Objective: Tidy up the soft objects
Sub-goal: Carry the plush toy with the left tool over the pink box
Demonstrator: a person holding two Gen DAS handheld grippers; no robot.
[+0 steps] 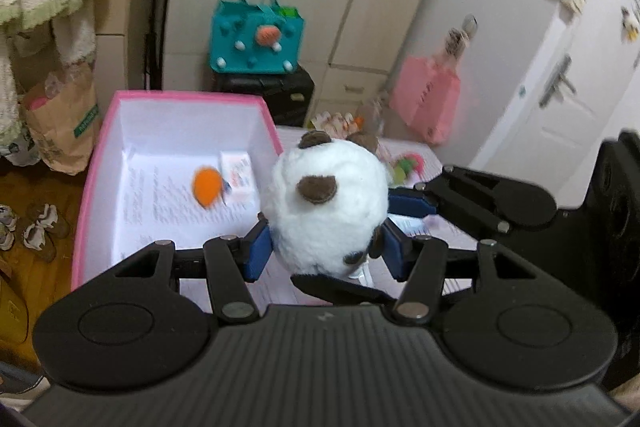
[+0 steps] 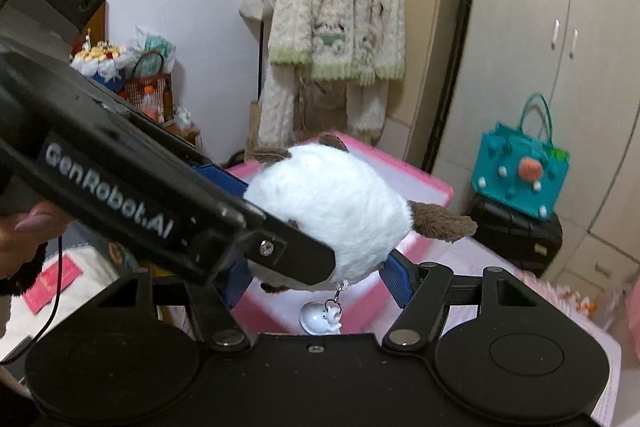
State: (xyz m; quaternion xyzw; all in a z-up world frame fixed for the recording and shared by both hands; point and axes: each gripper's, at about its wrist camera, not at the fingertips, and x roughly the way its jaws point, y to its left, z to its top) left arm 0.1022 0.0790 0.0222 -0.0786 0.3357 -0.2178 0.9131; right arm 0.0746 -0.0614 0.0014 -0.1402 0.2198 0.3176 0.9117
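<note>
A round white plush toy with brown ears is held in the air beside a pink box. My left gripper is shut on it, its blue pads pressing the toy's sides. My right gripper also has its blue pads against the same plush toy, from the other side; it shows at the right of the left wrist view. A small clear charm hangs under the toy. In the box lie an orange soft ball and a small white packet on printed paper.
A teal felt bag stands on a black case by the wardrobe. A pink bag hangs at the right. A knitted cardigan hangs behind the box. More soft items lie on the pink table cover.
</note>
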